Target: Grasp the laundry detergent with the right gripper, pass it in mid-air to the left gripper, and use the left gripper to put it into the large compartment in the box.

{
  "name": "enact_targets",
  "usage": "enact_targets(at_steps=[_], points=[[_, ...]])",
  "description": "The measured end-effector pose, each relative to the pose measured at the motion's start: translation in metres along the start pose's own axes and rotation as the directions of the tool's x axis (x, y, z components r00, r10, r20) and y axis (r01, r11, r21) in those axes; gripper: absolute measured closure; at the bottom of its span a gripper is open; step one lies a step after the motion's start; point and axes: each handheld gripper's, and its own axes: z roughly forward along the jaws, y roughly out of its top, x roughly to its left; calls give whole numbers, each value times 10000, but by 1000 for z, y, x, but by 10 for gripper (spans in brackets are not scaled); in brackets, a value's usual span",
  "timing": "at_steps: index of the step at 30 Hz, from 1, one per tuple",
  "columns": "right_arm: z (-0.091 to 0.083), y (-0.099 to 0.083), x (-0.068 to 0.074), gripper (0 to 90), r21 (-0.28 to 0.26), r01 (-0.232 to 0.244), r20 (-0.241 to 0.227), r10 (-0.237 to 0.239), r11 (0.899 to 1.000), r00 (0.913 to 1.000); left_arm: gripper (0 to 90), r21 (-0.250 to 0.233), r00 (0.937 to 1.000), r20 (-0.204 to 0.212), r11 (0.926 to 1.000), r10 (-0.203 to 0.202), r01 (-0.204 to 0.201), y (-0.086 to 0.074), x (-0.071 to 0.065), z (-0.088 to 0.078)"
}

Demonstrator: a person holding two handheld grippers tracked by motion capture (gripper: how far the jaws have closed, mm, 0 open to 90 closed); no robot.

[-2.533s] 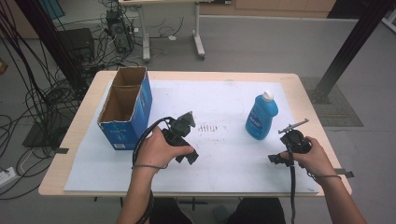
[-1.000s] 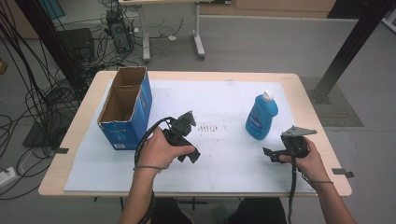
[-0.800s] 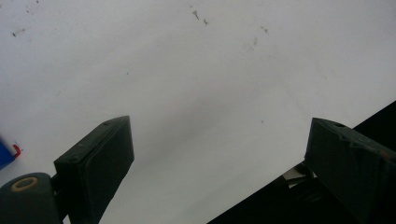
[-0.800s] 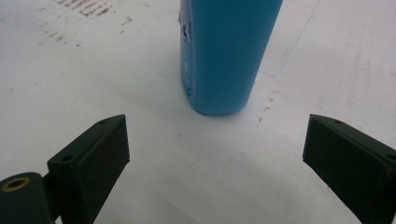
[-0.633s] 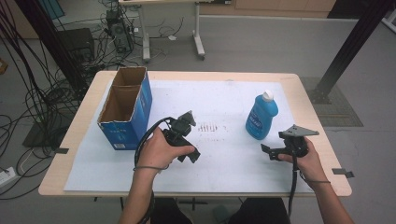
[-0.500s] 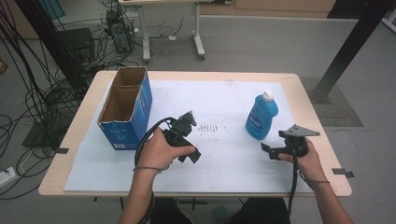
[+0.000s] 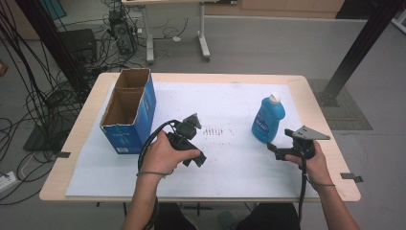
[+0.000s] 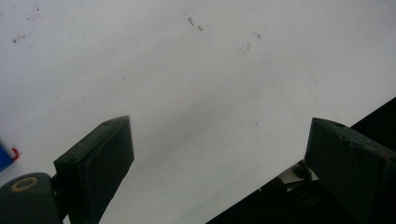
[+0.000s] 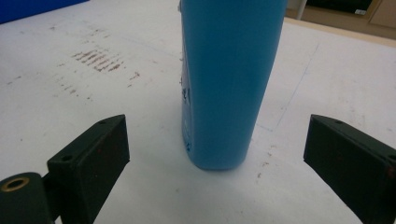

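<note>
A blue bottle with a white cap stands upright on the white sheet, right of middle. My right gripper is just right of it and level with its base, pointing at it. In the right gripper view the bottle stands just past the open jaws of the right gripper, touching neither pad. Near the table's middle a hand holds my left gripper. In the left gripper view the left gripper is wide open over bare sheet, holding nothing.
An open blue cardboard box stands at the sheet's left, close to the left hand. Brown scuff marks lie between the grippers. The table's near edge runs just behind both hands. Cables and a desk frame are on the floor beyond.
Since the earliest frame the right hand has turned its gripper toward the bottle and shifted a little left. The left hand, bottle and box have stayed put.
</note>
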Motion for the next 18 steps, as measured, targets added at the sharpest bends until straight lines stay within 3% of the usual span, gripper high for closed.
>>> enact_targets(at_steps=[10,18], points=[[-3,5,-2,67,-939,-110,-224,90,9955,9997,84,47,10000,13,10000,-43,43,0,2,0],[-2,6,0,64,-1088,-102,-255,75,9940,9996,84,-36,10000,-9,10000,-10,10,-1,1,-2]])
